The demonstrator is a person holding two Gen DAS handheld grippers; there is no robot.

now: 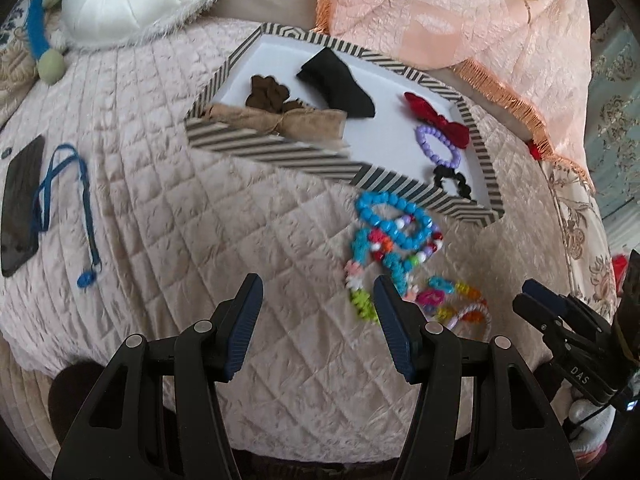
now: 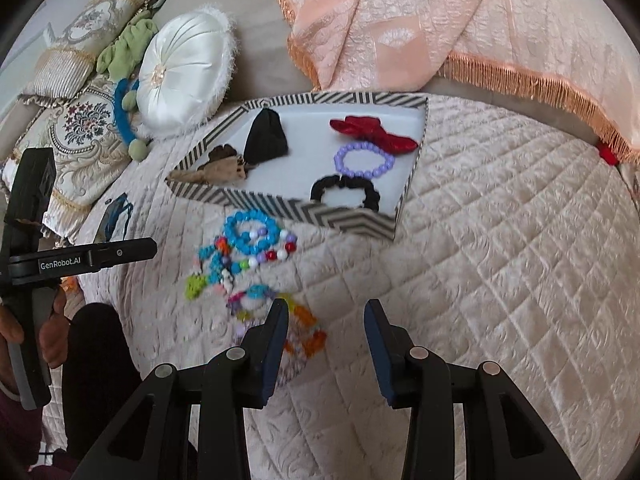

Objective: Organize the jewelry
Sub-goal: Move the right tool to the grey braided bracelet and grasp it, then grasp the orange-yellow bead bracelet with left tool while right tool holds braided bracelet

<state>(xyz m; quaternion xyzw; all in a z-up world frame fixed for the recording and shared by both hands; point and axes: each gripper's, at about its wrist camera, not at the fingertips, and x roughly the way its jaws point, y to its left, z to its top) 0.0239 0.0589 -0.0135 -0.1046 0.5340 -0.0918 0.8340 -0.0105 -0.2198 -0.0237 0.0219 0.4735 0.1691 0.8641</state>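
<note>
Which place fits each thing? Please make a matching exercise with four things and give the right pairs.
Things:
1. purple bead bracelet
2. blue bead bracelet
3. phone
4. right gripper

Places or states:
A. on the quilt, in front of the striped tray
B. open, holding nothing
C. inside the tray, between the red bow and the black scrunchie
D. on the quilt, far left, beside a blue cord

Pairs: 1-C, 2-A, 3-D, 4-B

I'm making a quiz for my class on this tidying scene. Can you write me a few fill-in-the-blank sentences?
1. The purple bead bracelet lies inside the striped ___.
2. The blue bead bracelet lies on the ___, outside the tray.
3. Both the left gripper and right gripper are ___.

Missing words: tray; quilt; open
</note>
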